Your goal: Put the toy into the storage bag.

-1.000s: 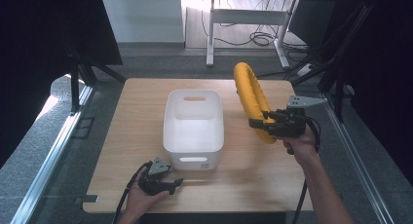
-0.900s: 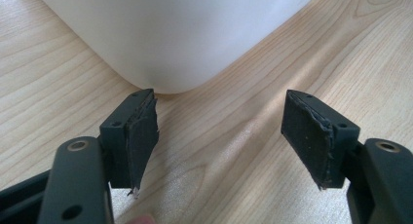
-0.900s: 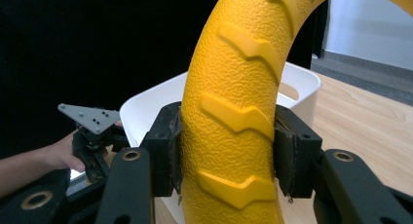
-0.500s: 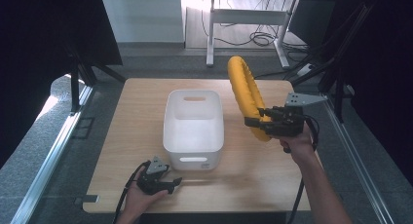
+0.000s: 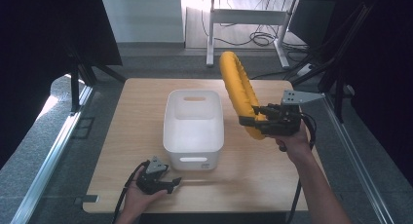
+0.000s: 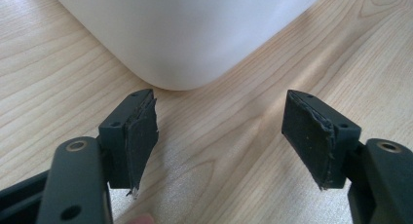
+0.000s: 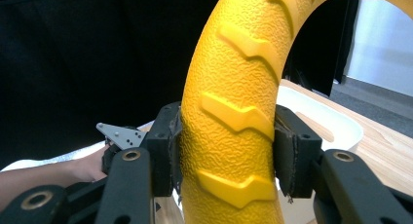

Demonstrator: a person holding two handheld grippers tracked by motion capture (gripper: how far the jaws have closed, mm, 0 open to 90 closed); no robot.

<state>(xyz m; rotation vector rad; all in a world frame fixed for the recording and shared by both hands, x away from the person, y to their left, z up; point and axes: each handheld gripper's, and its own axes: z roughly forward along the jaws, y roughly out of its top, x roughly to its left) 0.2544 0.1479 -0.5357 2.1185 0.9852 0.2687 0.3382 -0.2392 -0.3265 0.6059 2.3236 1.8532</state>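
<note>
A yellow tyre-like ring (image 5: 238, 95) with raised tread (image 7: 234, 112) stands on edge in the air to the right of a white plastic bin (image 5: 193, 128). My right gripper (image 5: 253, 121) is shut on the ring's lower part, one pad on each side of it (image 7: 229, 156). The bin's rim (image 7: 331, 121) lies just behind the ring in the right gripper view. My left gripper (image 5: 171, 182) rests low near the table's front edge, below the bin's near left corner (image 6: 185, 48). Its jaws stand wide apart (image 6: 221, 139) with only bare wood between them.
The wooden table (image 5: 272, 180) has bare wood at the front right and along its left side. A white desk frame (image 5: 243, 19) and cables lie on the floor beyond the far edge. Metal rails (image 5: 53, 151) run along both sides.
The right gripper has raised the yellow ring and tipped it more upright, drifting slightly left toward the bin. The left gripper has stayed put.
</note>
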